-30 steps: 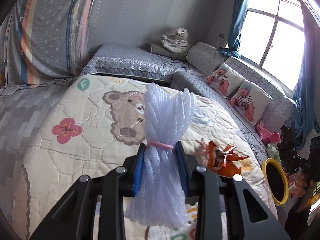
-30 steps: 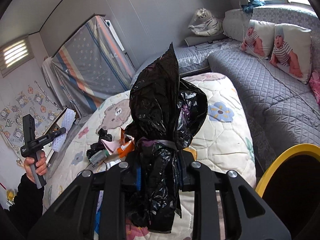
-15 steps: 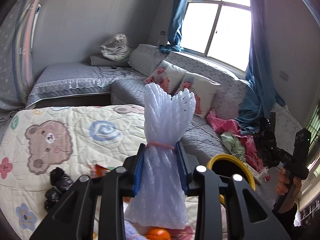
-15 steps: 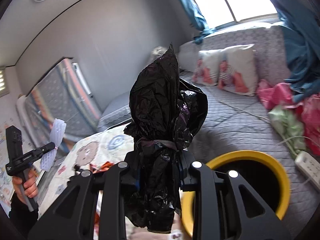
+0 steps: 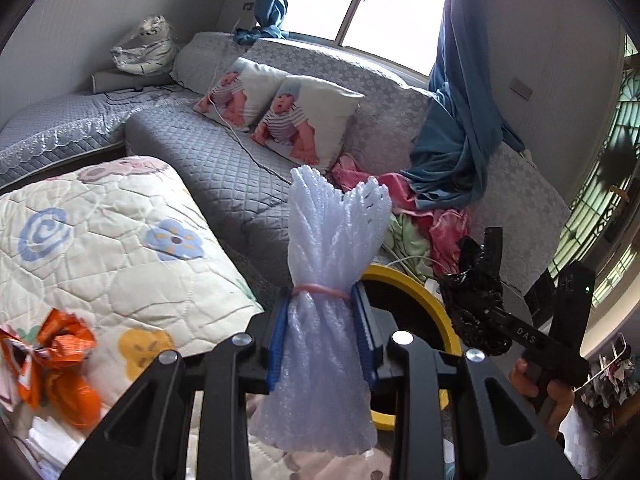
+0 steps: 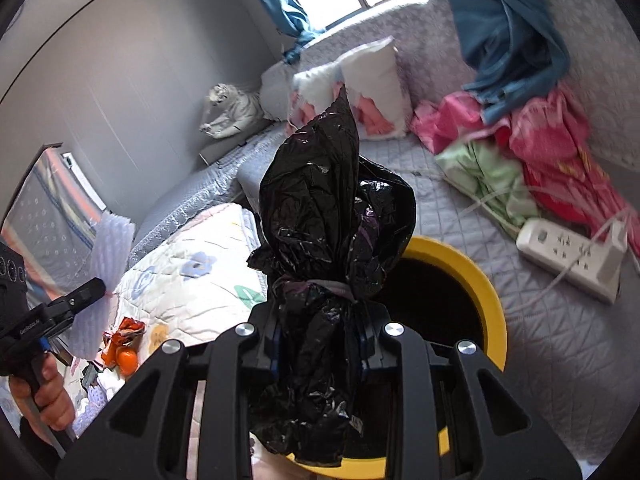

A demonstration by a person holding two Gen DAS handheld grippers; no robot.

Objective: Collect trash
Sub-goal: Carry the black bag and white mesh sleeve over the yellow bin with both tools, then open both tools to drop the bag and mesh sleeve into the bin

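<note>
Above the yellow bin, the right gripper is holding a black bag, jaws clamped on it; a second ago it was over the quilt. Beside it, the left gripper is gripping a white foam wrap, jaws clamped, having swung toward the bin. An orange wrapper is lying on the quilt.
</note>
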